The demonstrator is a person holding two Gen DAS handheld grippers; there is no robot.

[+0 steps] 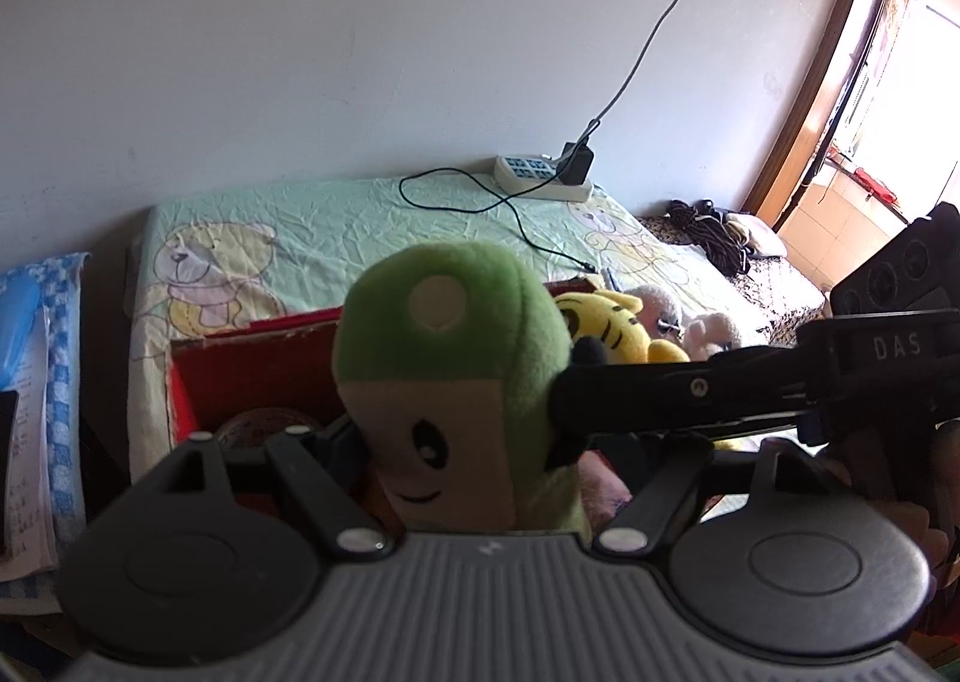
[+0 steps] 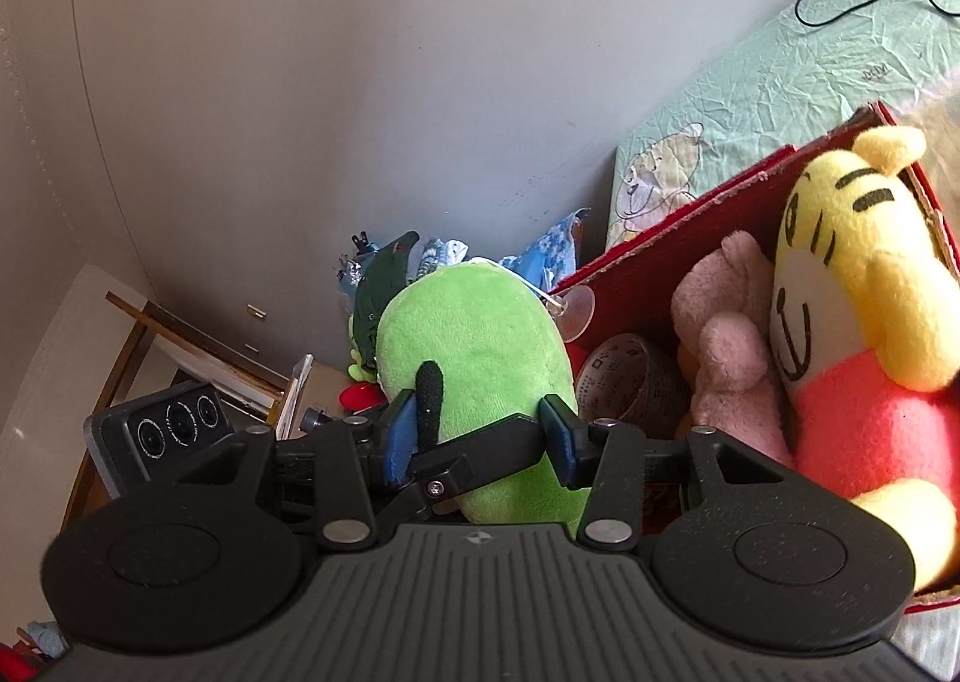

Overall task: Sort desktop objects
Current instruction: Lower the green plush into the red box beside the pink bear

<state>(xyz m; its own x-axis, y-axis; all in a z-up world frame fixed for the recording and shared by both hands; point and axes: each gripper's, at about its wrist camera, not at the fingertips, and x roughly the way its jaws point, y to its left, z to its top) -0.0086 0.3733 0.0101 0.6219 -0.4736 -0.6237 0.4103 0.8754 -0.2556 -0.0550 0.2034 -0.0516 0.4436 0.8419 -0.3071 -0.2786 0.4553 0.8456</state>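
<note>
Right gripper [image 2: 483, 442] clamped on green plush [image 2: 474, 358], frame centre; left gripper [image 1: 456, 472] also pinching it. Lower into red box [image 2: 672, 229] before releasing, clear of yellow tiger [image 2: 858, 286].

A white power strip [image 1: 543, 178] with a black adapter [image 1: 577, 164] lies on the green bear-print sheet [image 1: 336, 220].

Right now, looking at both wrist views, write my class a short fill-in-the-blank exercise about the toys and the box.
1. The green plush toy is held between the fingers of the ____ gripper.
2. The cardboard box is ____ in colour.
3. The striped yellow plush lies ____ the box.
4. The charger is plugged into a white ____.

Answers: right; red; inside; power strip
</note>
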